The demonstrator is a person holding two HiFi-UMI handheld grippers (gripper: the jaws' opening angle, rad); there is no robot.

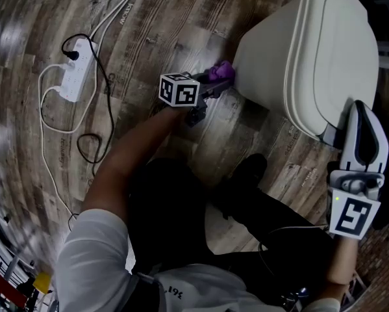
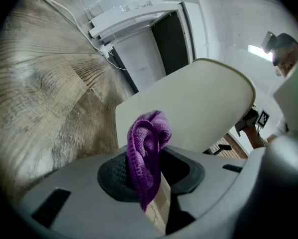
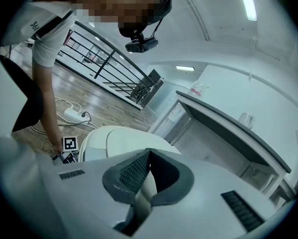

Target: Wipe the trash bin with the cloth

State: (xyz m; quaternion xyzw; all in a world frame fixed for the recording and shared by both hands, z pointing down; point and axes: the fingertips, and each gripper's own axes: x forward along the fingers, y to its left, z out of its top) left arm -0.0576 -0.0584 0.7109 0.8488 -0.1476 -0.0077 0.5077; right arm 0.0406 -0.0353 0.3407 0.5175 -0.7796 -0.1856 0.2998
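Head view, with both gripper views. The trash bin [image 1: 311,57], cream-coloured with its lid down, stands on the wooden floor [image 1: 149,18]. The left gripper [image 1: 215,83] reaches low toward the bin's side wall, and its fingers are closed on the purple cloth [image 1: 219,72], which bunches up out of the grip with its free fold turned toward the bin. The cloth sits at the wall near the base. It looks to be in contact, though no view confirms this. The right gripper [image 1: 358,112] hangs by the bin's near edge with its fingers pressed together and nothing between them. Whether it touches the bin cannot be told. The step in hand is judged to be wiping the lower side wall. The next move calls for pressing the fold flat and stroking along the wall without loosening the grip.
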